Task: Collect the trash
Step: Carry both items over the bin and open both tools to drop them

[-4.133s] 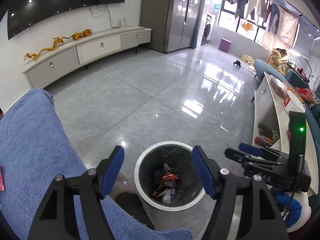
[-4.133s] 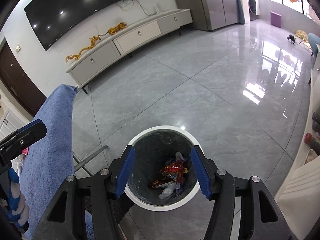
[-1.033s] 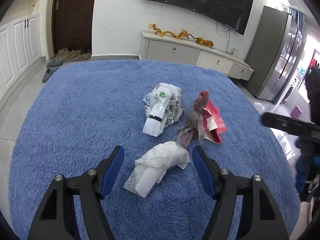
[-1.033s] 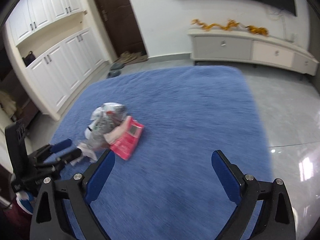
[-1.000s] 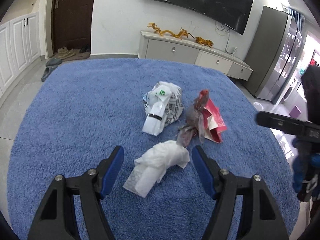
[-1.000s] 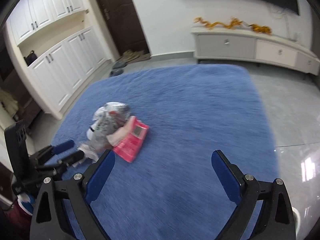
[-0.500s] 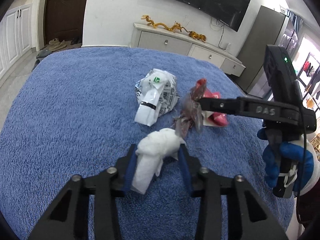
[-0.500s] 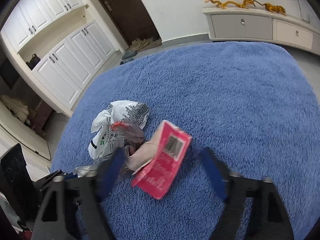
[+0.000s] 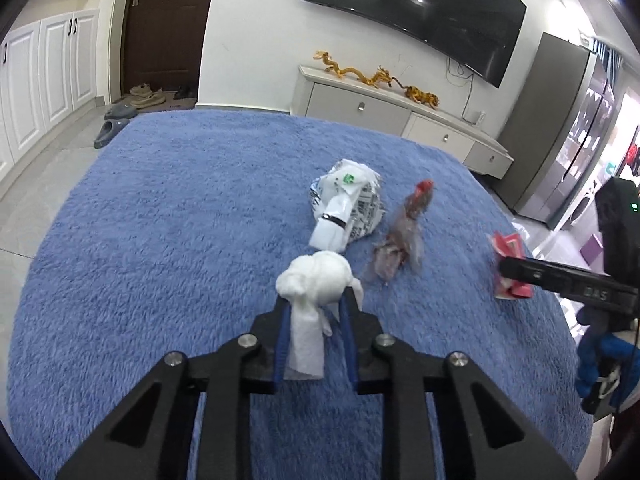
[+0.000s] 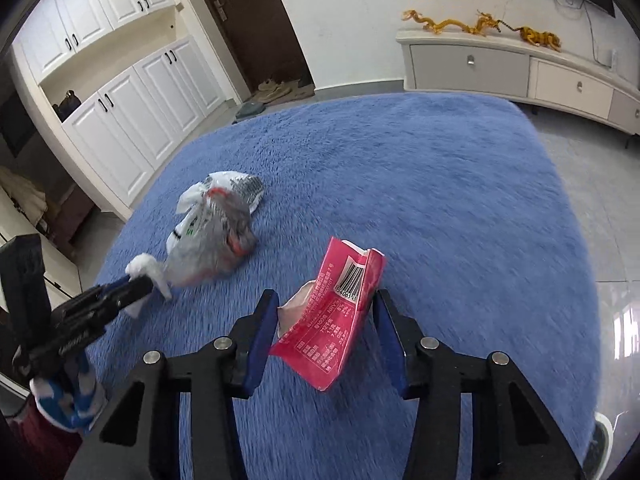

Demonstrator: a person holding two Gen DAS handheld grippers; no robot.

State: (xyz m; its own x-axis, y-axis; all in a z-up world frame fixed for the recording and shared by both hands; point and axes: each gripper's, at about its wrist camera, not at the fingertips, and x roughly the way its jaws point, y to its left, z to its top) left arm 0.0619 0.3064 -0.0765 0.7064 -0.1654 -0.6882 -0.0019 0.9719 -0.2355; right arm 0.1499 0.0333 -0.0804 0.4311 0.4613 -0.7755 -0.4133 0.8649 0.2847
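The white crumpled tissue (image 9: 312, 280) that lay loose between your left gripper's (image 9: 314, 336) open fingers a second ago is now pinched between them, and the red snack wrapper (image 10: 334, 316) has gone from lying by the pile to hanging clear of the blue blanket (image 10: 440, 184) inside your right gripper (image 10: 326, 336), apparently clamped, though contact at the right-hand pad is unclear. With both tools loaded, the bin run looks next. Ahead of your left fingers, the printed white bag (image 9: 346, 208) and clear crinkled wrapper (image 9: 400, 236) await another trip.
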